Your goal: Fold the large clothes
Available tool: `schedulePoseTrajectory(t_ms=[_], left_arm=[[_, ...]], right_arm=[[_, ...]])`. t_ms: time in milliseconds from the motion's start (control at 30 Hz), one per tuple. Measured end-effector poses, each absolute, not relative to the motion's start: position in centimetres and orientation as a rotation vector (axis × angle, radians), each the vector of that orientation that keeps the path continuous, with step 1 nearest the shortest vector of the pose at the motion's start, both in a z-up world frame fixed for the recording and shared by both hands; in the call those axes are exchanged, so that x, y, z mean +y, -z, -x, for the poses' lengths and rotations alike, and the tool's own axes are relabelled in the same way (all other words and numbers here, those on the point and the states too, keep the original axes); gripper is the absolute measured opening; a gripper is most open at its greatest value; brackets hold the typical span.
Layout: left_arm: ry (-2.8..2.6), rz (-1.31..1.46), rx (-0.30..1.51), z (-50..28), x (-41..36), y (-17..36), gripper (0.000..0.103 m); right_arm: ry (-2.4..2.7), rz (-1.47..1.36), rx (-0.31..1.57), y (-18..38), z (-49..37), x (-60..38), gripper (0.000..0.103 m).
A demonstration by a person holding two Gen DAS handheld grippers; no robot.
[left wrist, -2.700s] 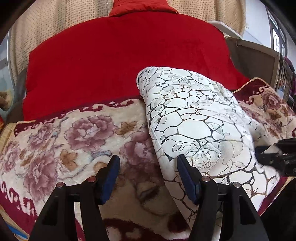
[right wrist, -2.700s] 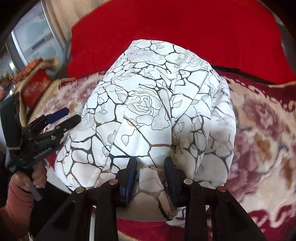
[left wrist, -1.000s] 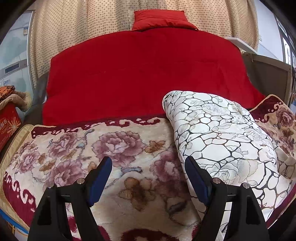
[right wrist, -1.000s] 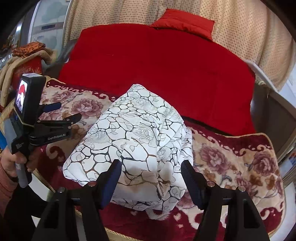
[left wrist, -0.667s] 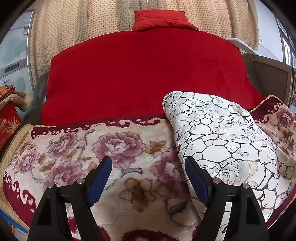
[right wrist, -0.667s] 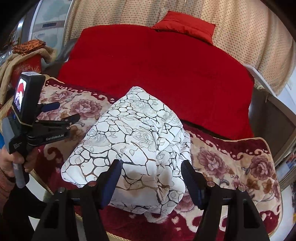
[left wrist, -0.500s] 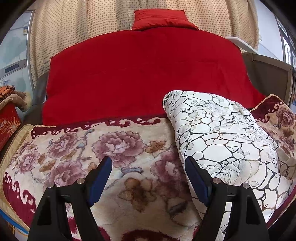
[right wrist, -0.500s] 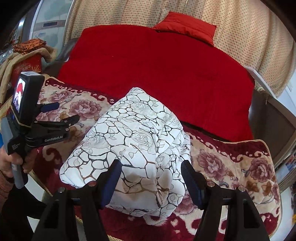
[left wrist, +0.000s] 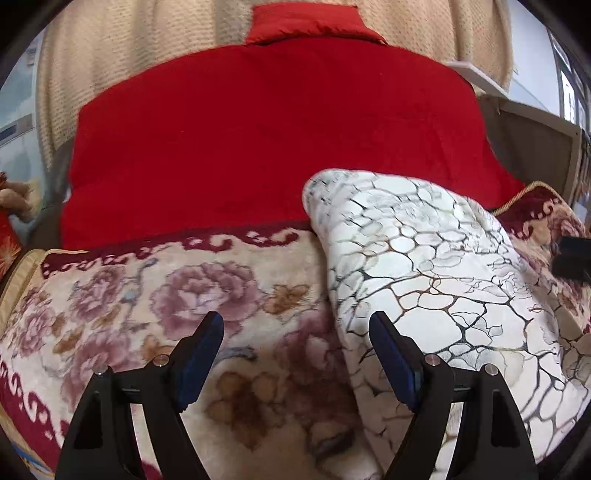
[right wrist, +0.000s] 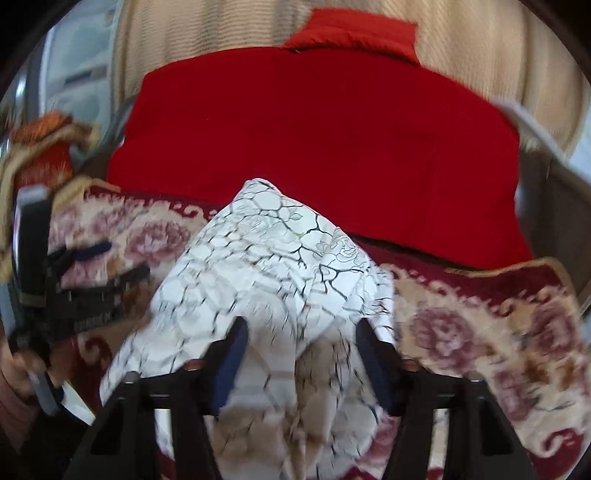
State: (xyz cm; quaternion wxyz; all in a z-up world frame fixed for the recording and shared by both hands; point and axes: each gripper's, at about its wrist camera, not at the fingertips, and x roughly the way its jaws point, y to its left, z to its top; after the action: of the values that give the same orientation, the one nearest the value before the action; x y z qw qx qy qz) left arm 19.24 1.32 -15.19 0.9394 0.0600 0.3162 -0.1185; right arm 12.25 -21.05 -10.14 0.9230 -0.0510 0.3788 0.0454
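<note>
A folded white garment with a black crackle and rose print [left wrist: 424, 280] lies in a thick bundle on a floral blanket [left wrist: 147, 295]. It also shows in the right wrist view [right wrist: 280, 266], blurred by motion. My left gripper [left wrist: 295, 332] is open and empty, with its right finger beside the bundle's left edge. My right gripper [right wrist: 299, 332] is open, low over the bundle's near end, with cloth between the fingers but not clamped. The left gripper also shows at the left of the right wrist view [right wrist: 96, 266].
A red quilt [left wrist: 277, 147] covers the bed behind the blanket, with a red pillow [left wrist: 310, 22] at a beige curtain. A wooden frame [left wrist: 535, 147] stands at the right. Red and orange cloth [right wrist: 44, 155] is piled at the left.
Both grippers have moved forward and down toward the bundle. The right gripper has come down over its near end and the view is blurred. The bundle lies as before.
</note>
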Motion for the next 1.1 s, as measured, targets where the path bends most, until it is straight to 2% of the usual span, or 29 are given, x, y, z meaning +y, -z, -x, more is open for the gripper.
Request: schedulePoseTrajectory(t_ms=[67, 100, 300, 467, 633, 733, 833, 1033, 1100], left_arm=[[0.26, -0.137, 0.676, -19.9, 0.5, 15.9, 0.081], [0.259, -0.147, 0.677, -20.0, 0.2, 16.1, 0.081], [0.228, -0.28, 0.606, -19.1, -1.8, 16.5, 0.082], [0.221, -0.287, 0.606, -19.0, -1.8, 16.3, 0.082], [0.218, -0.289, 0.607, -19.1, -1.6, 16.3, 0.082], [0.215, -0.292, 0.605, -19.0, -1.7, 16.2, 0.082], [0.214, -0.29, 0.604, -18.9, -1.8, 16.2, 0.082], [0.209, -0.304, 0.593, -18.7, -2.0, 16.3, 0.082], [0.207, -0.3, 0.597, -18.8, -1.9, 16.2, 0.082]], right_arm=[[-0.1, 0.024, 0.814, 11.0, -14.9, -22.5, 0.046], [-0.098, -0.007, 0.826, 11.6, -16.3, -23.2, 0.039], [-0.1, -0.023, 0.986, 17.3, -21.4, -24.4, 0.039], [-0.098, -0.046, 0.958, 17.9, -20.5, -24.5, 0.039], [-0.117, -0.059, 0.89, 15.1, -18.5, -25.0, 0.042], [-0.142, -0.03, 0.831, 13.4, -16.2, -24.4, 0.054], [-0.175, -0.013, 0.838, 13.5, -15.3, -23.5, 0.054], [-0.188, 0.012, 0.944, 17.7, -16.2, -23.2, 0.054], [-0.186, 0.001, 0.935, 17.1, -16.0, -23.5, 0.054]])
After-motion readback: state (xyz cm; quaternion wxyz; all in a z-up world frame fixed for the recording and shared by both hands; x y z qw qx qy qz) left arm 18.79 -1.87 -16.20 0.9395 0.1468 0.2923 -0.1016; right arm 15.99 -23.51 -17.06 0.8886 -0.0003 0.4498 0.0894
